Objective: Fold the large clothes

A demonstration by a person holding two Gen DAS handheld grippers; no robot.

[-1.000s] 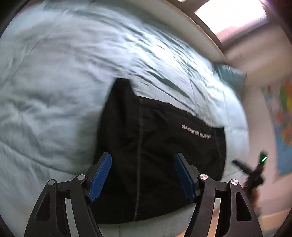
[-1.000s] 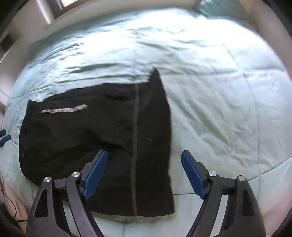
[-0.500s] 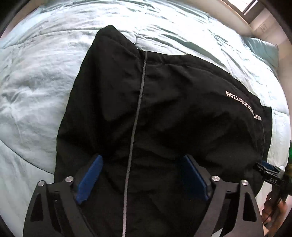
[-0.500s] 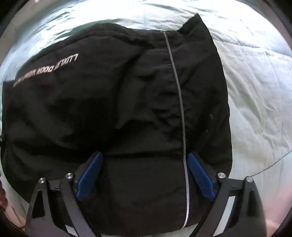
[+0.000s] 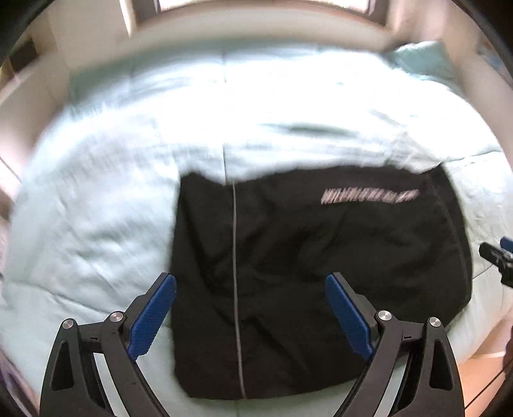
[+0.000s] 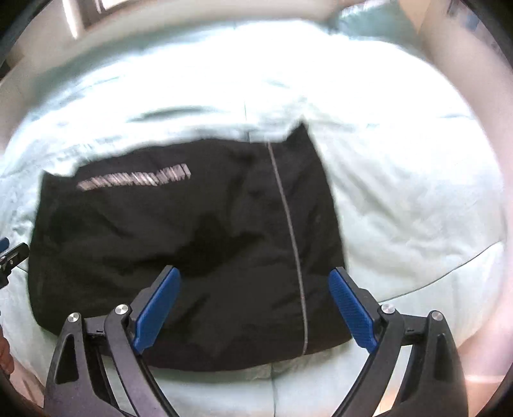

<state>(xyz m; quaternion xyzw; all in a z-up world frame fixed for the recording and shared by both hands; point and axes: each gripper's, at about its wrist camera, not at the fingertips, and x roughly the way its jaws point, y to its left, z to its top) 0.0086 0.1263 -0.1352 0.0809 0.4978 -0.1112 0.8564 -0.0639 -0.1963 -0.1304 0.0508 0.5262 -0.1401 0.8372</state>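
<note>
A black garment (image 5: 314,269) lies folded into a rough rectangle on the pale green bed cover (image 5: 96,208). It has a thin grey stripe and a line of pale lettering. It also shows in the right wrist view (image 6: 179,243). My left gripper (image 5: 251,314) is open and empty, held above the garment's near left part. My right gripper (image 6: 255,308) is open and empty, held above the garment's near right part. Neither touches the cloth. Both views are blurred by motion.
The bed cover (image 6: 416,199) spreads wide around the garment. A pale headboard (image 5: 256,29) curves along the far side, with a green pillow (image 5: 423,57) at the far right. The other gripper's tip (image 5: 497,256) shows at the right edge.
Both grippers have pulled back and up from the garment, which now looks smaller and farther. Both stayed open and empty. The garment lies in the same folded shape.
</note>
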